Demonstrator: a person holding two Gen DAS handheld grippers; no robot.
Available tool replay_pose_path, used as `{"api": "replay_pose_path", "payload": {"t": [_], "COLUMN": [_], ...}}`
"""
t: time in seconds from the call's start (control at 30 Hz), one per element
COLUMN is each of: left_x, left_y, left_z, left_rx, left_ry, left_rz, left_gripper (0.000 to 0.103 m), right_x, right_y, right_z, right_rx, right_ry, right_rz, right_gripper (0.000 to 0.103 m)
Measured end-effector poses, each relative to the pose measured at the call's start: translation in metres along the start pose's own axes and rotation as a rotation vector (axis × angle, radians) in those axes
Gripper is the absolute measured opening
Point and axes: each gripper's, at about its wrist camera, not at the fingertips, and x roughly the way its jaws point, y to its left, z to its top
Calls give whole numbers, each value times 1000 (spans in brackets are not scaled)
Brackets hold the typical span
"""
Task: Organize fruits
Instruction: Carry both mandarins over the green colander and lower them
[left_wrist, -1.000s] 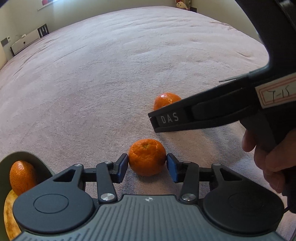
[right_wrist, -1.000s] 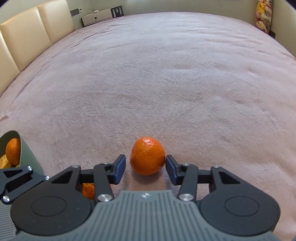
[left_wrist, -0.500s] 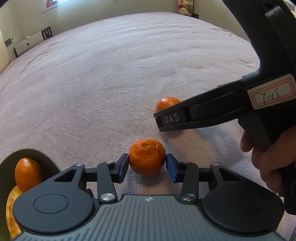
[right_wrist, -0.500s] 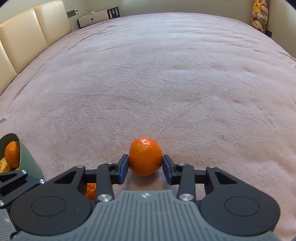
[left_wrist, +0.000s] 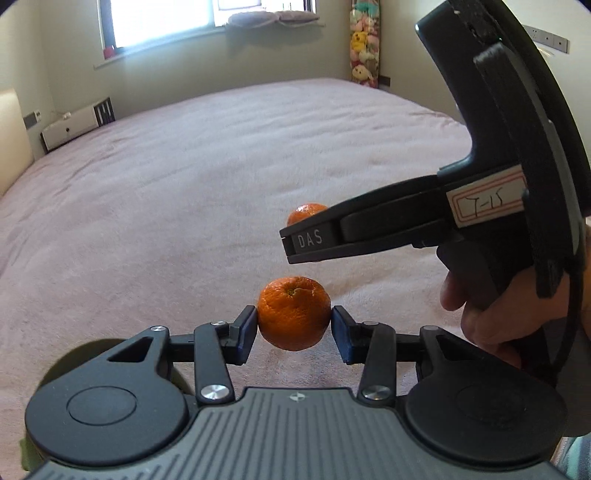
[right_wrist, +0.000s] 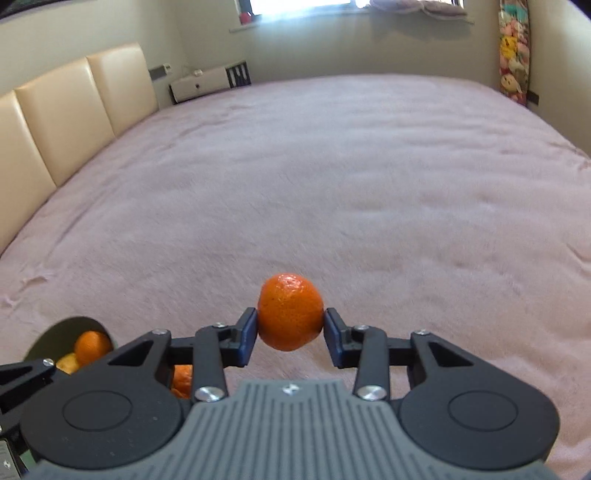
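My left gripper (left_wrist: 294, 328) is shut on a mandarin (left_wrist: 293, 314) and holds it above the pink bedspread. My right gripper (right_wrist: 290, 328) is shut on another mandarin (right_wrist: 290, 312), also lifted off the bed. In the left wrist view the right gripper's black body (left_wrist: 406, 229) crosses from the right, with its mandarin (left_wrist: 304, 212) peeking above the finger. A green bowl (right_wrist: 55, 336) at the lower left of the right wrist view holds a mandarin (right_wrist: 92, 347) and a yellow fruit (right_wrist: 68, 363).
The pink bedspread (right_wrist: 332, 184) fills both views. A beige padded headboard (right_wrist: 74, 110) runs along the left. A white unit (right_wrist: 207, 83) stands by the far wall, and a column of plush toys (right_wrist: 511, 51) stands at the far right.
Both grippers closed on their mandarins and lifted them off the bed. Both cameras tilted up, so the far wall and window came into view.
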Motion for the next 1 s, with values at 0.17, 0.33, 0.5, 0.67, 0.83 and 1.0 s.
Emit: {"api": "replay_pose_path", "payload": {"t": [0.17,0.33,0.5,0.67,0.83,1.0], "left_x": [-28,-48,-66,-74,-75,-76], "left_y": [10,35,64,96,121,140], "left_z": [-8,-17,-22,-31,-41,-52], "left_rx": [-12,-102,-219,-311,-390,-432], "left_ry": [-31,-20,-6,47,145,203], "left_rz": [45,87,126,145,125,123], "left_gripper": [49,49,49,49,49,49], "right_x": [-27,-43,-49,-45,-37,-29], "right_y": [19,36,62,86,111,132], "right_z": [2,-1,-11,-25,-36,-42], "right_rx": [-24,-38,-84,-113,-178,-232], "right_ry": [-43,-48,-34,21,69,103], "right_rz": [43,73,125,188,233,274], "right_gripper": [36,36,36,36,36,36]}}
